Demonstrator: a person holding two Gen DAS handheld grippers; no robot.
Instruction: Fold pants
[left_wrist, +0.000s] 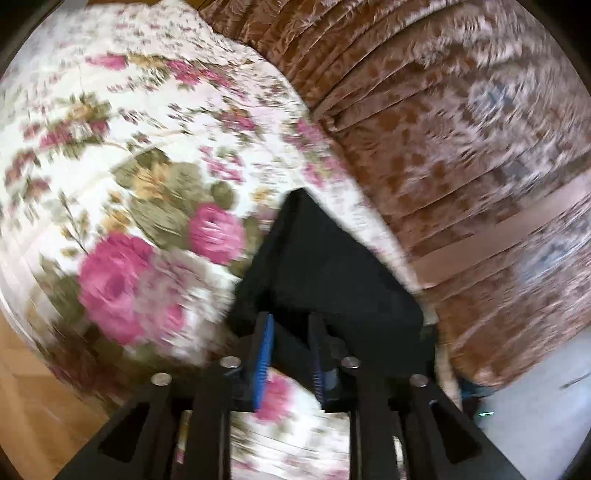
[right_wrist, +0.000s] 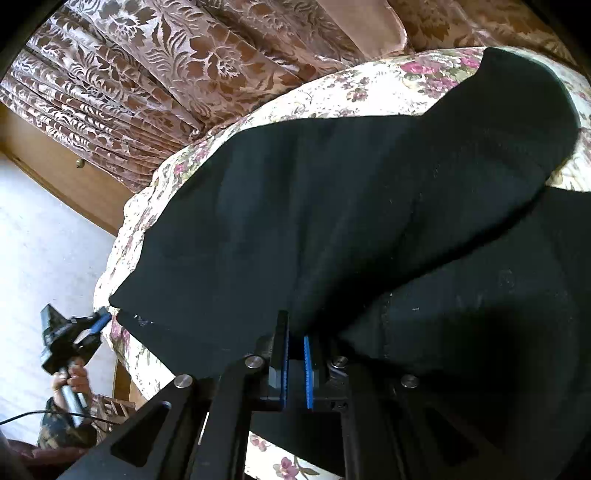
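Right gripper (right_wrist: 296, 354) nearest, jaws clamped on a fold of the black pants (right_wrist: 332, 206), which stretch leftward over the floral bed (right_wrist: 332, 92) to a corner pinched in the left gripper (right_wrist: 99, 321); both arms engaged.

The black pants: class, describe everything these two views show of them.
The black pants are a dark, matte, soft-looking knit, lying spread across the floral bedspread with one rounded end reaching toward the far edge. Folds and a seam show near the camera, and pale lint flecks the fabric. The right gripper pinches a raised ridge of cloth between its blue pads. The left gripper grips a corner, which rises as a dark triangle in its blurred view.
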